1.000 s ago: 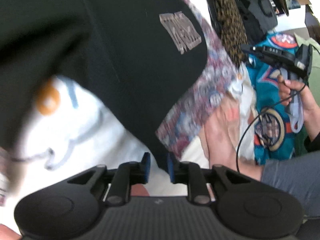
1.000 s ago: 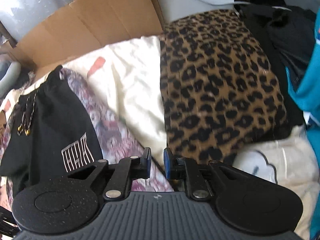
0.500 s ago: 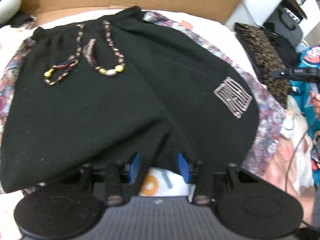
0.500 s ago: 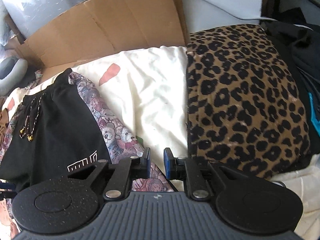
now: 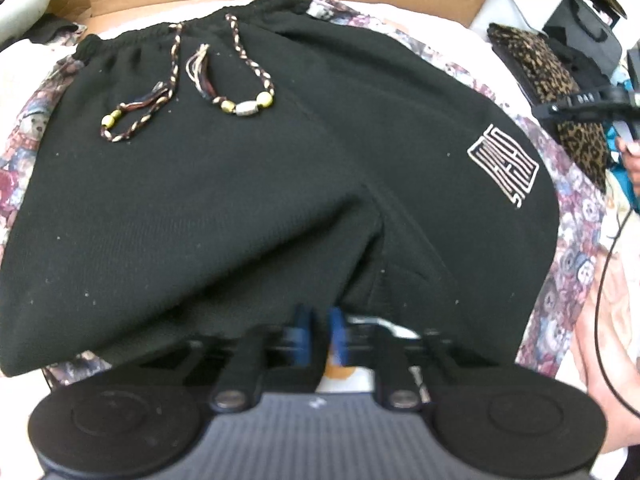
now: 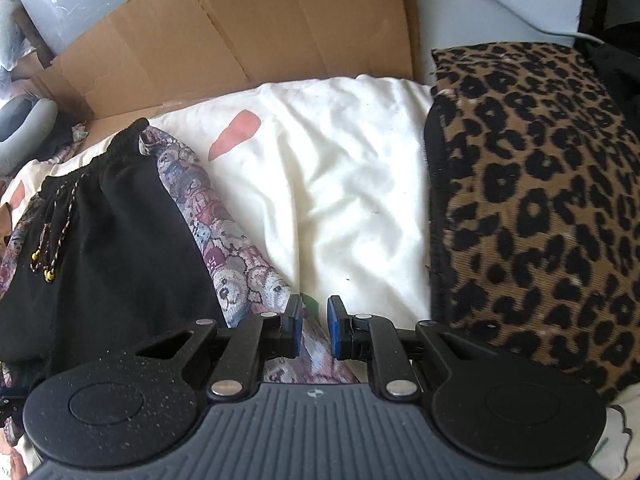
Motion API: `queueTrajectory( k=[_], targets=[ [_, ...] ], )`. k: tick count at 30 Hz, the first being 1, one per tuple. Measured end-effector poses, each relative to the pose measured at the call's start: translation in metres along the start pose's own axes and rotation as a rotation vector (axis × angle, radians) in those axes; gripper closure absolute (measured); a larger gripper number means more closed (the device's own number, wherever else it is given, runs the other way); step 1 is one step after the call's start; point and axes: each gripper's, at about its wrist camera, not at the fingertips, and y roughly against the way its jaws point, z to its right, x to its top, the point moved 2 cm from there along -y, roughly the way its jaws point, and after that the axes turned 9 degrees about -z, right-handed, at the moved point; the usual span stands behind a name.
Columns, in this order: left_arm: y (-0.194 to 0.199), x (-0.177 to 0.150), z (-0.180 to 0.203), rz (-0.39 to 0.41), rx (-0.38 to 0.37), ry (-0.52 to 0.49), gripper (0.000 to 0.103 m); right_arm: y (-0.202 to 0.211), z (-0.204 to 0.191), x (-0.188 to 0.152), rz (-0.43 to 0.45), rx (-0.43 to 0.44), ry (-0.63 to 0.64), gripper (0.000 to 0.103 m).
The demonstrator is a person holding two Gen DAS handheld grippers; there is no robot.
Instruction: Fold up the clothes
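- My left gripper (image 5: 319, 334) has just been closing, and its blue pads now stand almost together at the near hem of the shorts (image 5: 280, 184). The picture is blurred there, and I see no cloth pinched between them.
- The black shorts lie spread flat on a bear-print cloth (image 5: 576, 216), waistband at the far side, the hem nearest me.
- Two braided, beaded cords (image 5: 248, 100) rest loose on the front below the waistband.
- A white line logo (image 5: 505, 170) sits on the leg to the right.
- My right gripper (image 6: 314, 330) hovers over the edge of the bear-print cloth (image 6: 236, 280), its jaws a narrow gap apart with nothing between them.
- In that view the shorts (image 6: 108, 240) lie to the left, a white sheet (image 6: 340, 184) in the middle, a leopard-print piece (image 6: 532, 208) to the right.
- A cardboard sheet (image 6: 248, 36) stands behind all of it.
- In the left view my right hand (image 5: 632, 164) shows at the edge, holding the other gripper.
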Motion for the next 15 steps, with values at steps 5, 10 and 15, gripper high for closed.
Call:
queueTrajectory(
  k=[5, 10, 15],
  targets=[
    [0.011, -0.008, -0.006, 0.002, -0.015, 0.020, 0.100, -0.011, -0.007, 0.006, -0.002, 0.011, 0.004, 0.090],
    [0.015, -0.018, -0.007, -0.011, -0.018, 0.029, 0.100, -0.015, -0.013, 0.009, 0.001, 0.022, 0.017, 0.090],
    [0.018, -0.026, -0.008, -0.011, -0.011, 0.040, 0.101, -0.017, -0.014, 0.009, 0.007, 0.029, 0.014, 0.090]
  ],
)
